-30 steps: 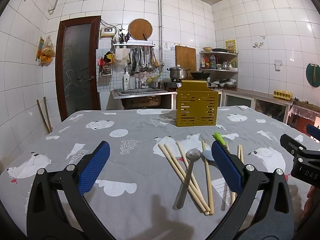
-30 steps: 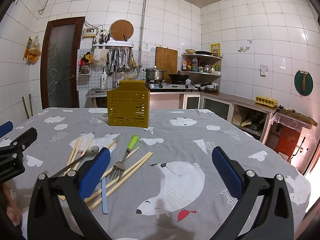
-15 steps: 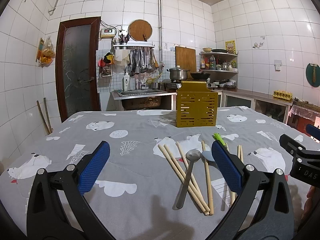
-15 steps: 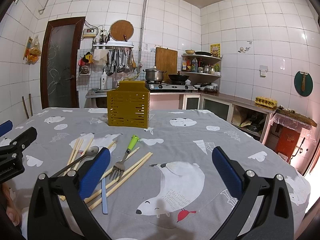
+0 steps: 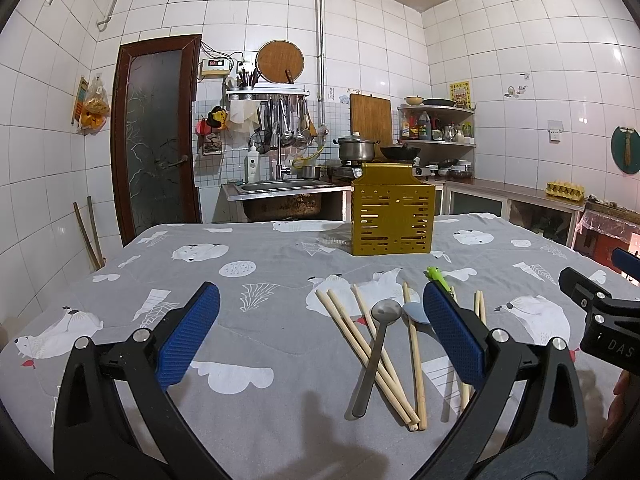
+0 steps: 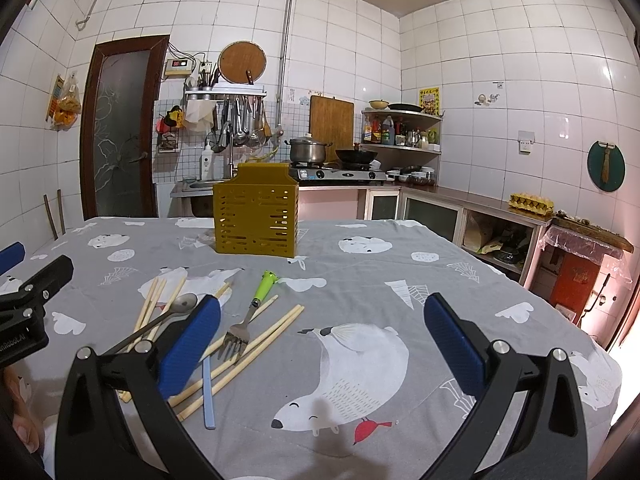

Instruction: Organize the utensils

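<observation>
A yellow slotted utensil holder [image 5: 392, 210] [image 6: 256, 210] stands upright at the far middle of the table. Loose utensils lie in front of it: several wooden chopsticks [image 5: 360, 338] [image 6: 256, 340], a metal spoon [image 5: 376, 350] [image 6: 168, 314], a pale blue spoon [image 5: 416, 314] [image 6: 208, 392] and a green-handled fork [image 6: 256, 306] [image 5: 438, 276]. My left gripper [image 5: 320, 332] hovers open over the cloth, its right finger above the pile. My right gripper [image 6: 320, 344] is open too, with its left finger over the pile's right side. Neither holds anything.
A grey tablecloth with polar bear prints [image 5: 240, 320] [image 6: 380, 288] covers the table. Behind it are a sink [image 5: 280, 188], a stove with a pot [image 6: 308, 150], shelves and a brown door [image 5: 156, 136]. The cloth right of the fork is bare.
</observation>
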`<state>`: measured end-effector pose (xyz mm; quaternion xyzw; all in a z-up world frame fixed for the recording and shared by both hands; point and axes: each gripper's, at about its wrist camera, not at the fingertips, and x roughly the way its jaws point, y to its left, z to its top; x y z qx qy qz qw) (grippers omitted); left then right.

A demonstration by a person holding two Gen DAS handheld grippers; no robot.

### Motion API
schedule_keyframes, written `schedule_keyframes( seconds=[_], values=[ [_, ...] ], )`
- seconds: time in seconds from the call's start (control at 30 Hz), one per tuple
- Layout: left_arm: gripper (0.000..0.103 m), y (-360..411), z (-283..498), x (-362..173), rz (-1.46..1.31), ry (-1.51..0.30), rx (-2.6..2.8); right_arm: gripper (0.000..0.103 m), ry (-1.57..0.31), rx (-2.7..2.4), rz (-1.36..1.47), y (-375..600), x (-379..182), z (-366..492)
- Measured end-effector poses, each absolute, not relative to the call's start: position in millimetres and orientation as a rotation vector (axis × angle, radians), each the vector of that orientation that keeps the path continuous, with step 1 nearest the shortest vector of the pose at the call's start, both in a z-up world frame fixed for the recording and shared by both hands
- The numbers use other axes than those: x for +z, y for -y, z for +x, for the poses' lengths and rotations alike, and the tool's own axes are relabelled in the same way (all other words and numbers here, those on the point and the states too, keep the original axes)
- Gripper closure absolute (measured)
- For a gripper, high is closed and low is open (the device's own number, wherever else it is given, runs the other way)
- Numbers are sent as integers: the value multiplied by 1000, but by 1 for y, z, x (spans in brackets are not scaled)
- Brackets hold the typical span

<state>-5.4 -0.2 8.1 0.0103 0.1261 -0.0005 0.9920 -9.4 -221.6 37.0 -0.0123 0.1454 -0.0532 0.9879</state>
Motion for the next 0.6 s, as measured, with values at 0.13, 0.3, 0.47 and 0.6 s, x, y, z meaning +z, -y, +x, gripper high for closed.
schedule_keyframes(
  seconds=[0.13,0.3,0.47,0.6],
  values=[
    [5,0,-6,8,20,-253,-1,4,-293,-106,-26,221,37,-9],
    [5,1,-5,11,22,-248,-1,4,-290,-107,-28,220,36,-9],
    [5,1,-6,11,20,-247,0,4,-282,-109,-26,220,37,-10],
    [5,1,-5,13,23,-242,1,4,-277,-109,-30,219,37,-10]
  ],
)
